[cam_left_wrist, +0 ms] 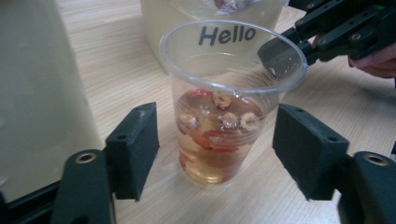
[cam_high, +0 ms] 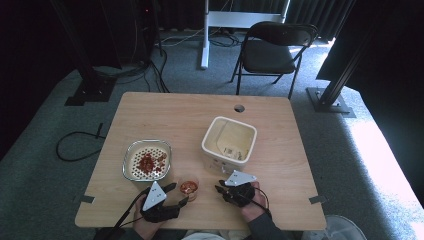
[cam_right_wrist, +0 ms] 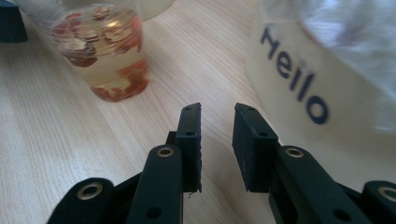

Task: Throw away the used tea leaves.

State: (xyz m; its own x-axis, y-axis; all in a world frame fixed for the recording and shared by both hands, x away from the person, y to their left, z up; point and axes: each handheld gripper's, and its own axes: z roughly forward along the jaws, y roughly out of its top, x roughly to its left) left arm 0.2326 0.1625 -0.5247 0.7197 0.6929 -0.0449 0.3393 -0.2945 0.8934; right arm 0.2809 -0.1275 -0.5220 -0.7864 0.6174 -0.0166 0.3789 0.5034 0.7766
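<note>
Left gripper spread wide around the clear cup of fruit tea near the table's front edge, not yet gripping. Right gripper narrowly parted, empty. Beyond, strainer bowl holds fruit; pouring remains.

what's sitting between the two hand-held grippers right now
A clear plastic cup of liquid with red fruit pieces stands between the left hand-held gripper and the right hand-held gripper, as the high view shows.

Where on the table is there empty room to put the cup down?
The far strip beyond the strainer bowl and square tub is bare, as is the right side past the tub. The near edge is crowded: cup, left gripper, right gripper.
</note>
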